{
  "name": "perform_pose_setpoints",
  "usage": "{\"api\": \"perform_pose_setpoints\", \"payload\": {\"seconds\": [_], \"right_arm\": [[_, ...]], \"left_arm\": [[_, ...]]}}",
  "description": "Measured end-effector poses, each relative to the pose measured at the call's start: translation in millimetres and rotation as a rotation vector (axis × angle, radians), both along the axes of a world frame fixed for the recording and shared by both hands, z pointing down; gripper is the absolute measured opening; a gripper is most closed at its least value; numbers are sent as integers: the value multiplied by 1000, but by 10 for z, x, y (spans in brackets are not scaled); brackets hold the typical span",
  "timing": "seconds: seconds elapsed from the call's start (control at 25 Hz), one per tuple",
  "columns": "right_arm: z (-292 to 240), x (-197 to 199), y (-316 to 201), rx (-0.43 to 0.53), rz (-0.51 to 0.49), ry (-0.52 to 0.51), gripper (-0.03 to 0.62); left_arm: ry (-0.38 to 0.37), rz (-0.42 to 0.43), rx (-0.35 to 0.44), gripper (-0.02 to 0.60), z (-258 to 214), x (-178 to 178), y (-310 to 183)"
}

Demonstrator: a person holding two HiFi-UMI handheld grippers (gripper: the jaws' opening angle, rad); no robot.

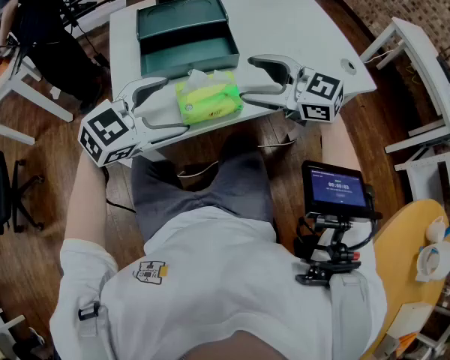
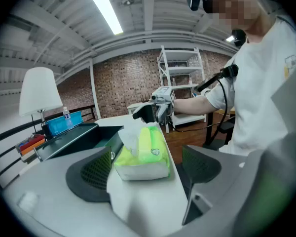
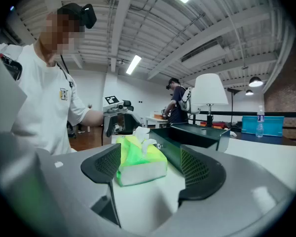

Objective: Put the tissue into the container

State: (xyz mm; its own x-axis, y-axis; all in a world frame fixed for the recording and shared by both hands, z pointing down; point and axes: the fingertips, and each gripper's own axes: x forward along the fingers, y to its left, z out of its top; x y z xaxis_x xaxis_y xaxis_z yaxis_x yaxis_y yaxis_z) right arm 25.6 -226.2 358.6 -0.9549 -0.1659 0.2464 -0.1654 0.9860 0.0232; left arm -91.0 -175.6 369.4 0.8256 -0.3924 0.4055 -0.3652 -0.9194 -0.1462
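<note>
– Lying where is the tissue pack (image 1: 208, 97) shown?
– It is seen flat on the white table (image 1: 300, 21), near the front edge; a white tissue is drawn up from its top; the dark green container (image 1: 186, 32) is set just behind it, and the pack is not yet placed inside.
– How are the claws pictured?
– The left gripper (image 1: 171, 105) is held at the pack's left end, its jaws spread; the pack's end is framed between the tips, yet no pad is seen pressed on it; the right gripper (image 1: 247, 79) is held at the opposite end, likewise spread wide, with the pack framed between its jaws but not pinched.
– And the container itself?
– It is shown open-topped, farther along the table than the pack; the two grippers are pointed at each other across the pack.
</note>
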Motion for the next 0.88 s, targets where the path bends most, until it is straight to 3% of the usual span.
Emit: {"api": "perform_pose_setpoints", "payload": {"seconds": [0.12,0.32,0.6,0.8,0.88], "right_arm": [[43,-71,174,7,-89,82,432],[259,-221,318,66,-149,240,495],[300,-304,353,93,-157,280,505],[354,-285,315,91,-135,285,505],[357,-281,324,94,-135,287,505]], "left_arm": [[-38,26,7,460,13,59,-18],[-85,24,64,577,51,189,-105],[-175,50,87,577,75,379,-196],[-281,77,50,574,292,463,-249],[-318,65,38,491,389,453,-273]]}}
